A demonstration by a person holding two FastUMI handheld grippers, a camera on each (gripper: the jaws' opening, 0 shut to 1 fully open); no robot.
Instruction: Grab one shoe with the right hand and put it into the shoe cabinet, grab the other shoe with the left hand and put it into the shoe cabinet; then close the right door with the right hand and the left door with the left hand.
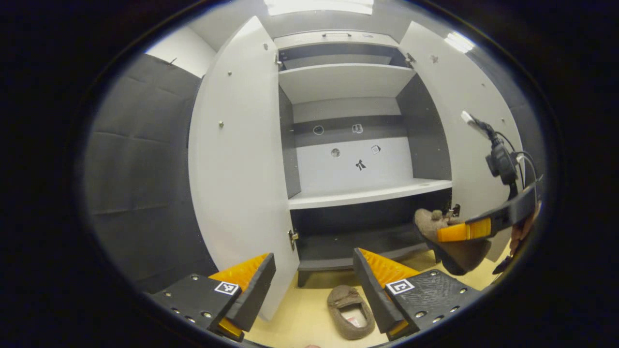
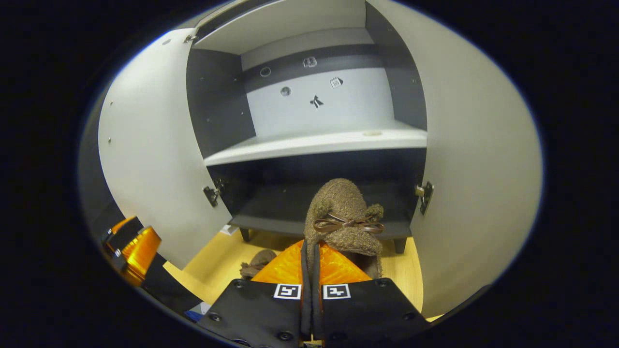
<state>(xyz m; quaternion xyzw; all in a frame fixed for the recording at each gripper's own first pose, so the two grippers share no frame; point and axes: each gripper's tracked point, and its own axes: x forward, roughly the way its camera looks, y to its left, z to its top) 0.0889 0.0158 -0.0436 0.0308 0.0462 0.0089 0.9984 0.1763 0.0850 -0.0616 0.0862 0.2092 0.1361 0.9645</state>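
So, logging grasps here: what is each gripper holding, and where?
The right gripper pinches one brown slipper by its heel-side rim. The left gripper is open, holding nothing.

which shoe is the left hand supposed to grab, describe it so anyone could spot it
Start at the open shoe cabinet and drop to the yellow floor in front of its bottom shelf. The brown fuzzy slipper on the floor lies there, opening up, near the left gripper. Its twin, the slipper in the right gripper, is held in the air.

Dark padded wall (image 1: pixel 135 159), pale wood floor (image 1: pixel 309 309)
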